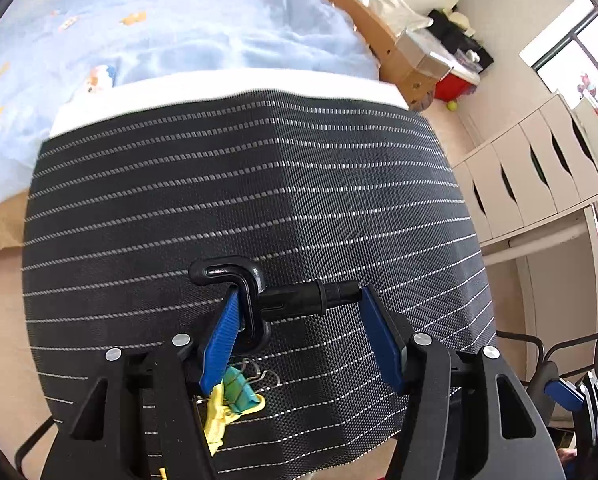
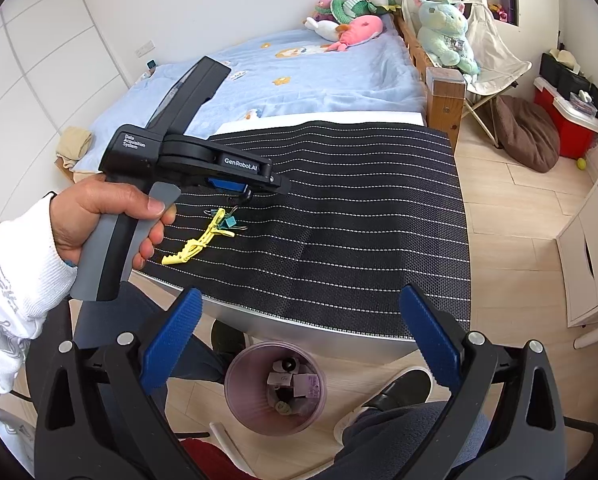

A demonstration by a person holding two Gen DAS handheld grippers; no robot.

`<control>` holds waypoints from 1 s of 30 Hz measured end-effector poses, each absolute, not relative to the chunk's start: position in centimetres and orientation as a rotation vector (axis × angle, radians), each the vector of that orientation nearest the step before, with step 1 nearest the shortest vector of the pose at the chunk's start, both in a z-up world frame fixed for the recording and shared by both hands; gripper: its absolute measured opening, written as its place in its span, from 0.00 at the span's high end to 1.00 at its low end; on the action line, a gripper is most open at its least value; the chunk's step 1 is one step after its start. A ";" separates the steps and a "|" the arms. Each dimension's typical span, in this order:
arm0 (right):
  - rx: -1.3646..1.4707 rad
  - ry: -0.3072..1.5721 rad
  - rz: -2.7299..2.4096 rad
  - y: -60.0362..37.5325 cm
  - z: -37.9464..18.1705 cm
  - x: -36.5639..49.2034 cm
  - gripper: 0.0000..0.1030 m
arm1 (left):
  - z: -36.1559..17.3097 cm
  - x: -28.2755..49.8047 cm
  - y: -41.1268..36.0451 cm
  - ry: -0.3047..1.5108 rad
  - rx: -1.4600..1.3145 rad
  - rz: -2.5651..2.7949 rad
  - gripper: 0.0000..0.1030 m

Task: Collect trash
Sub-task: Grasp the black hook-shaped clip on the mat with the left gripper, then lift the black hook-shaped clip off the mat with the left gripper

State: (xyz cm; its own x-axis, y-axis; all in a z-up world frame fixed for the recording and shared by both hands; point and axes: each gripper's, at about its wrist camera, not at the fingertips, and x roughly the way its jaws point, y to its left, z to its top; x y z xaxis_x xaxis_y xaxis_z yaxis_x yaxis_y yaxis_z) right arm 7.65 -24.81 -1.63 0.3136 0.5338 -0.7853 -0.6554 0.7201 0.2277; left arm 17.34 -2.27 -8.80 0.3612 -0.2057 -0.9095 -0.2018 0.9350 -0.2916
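Note:
A black plastic hook-shaped piece point(image 1: 259, 292) lies on the black striped mat point(image 1: 259, 184), between the blue fingers of my left gripper point(image 1: 299, 300). The jaws are wide apart around it, the left pad touching it. A yellow clip and a teal binder clip point(image 1: 235, 394) lie just behind the left finger; they also show in the right wrist view point(image 2: 215, 228). My left gripper point(image 2: 239, 190) hangs over the mat there. My right gripper point(image 2: 299, 312) is open and empty above a pink bin point(image 2: 275, 388) holding several scraps.
A bed with a blue blanket point(image 2: 307, 76) and plush toys lies beyond the table. White drawers point(image 1: 531, 168) stand right. A folding chair, brown cushion point(image 2: 527, 136) and red cooler point(image 2: 567, 120) sit on the floor. A shoe point(image 2: 399, 396) is beside the bin.

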 end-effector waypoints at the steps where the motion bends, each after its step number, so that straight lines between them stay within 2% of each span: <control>1: -0.146 0.974 0.789 -24.7 -1.6 7.6 0.05 | -8.5 17.3 -2.2 1.199 -0.377 -0.002 0.43; 16: -0.246 0.936 0.851 -21.1 -0.8 7.5 0.05 | -2.8 12.7 1.2 1.005 -0.252 0.040 0.43; 30: -0.301 0.984 0.924 -15.7 -1.7 9.4 0.05 | -0.7 8.8 3.1 0.906 -0.227 0.071 0.43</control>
State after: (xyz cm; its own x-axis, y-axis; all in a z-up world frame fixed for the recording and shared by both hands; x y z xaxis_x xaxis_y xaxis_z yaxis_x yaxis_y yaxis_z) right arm 9.37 -15.69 -1.66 0.2247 0.5306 -0.8173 -0.7822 0.5984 0.1734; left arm 8.78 3.07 -0.71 0.6162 -0.0350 -0.7868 -0.1564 0.9737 -0.1658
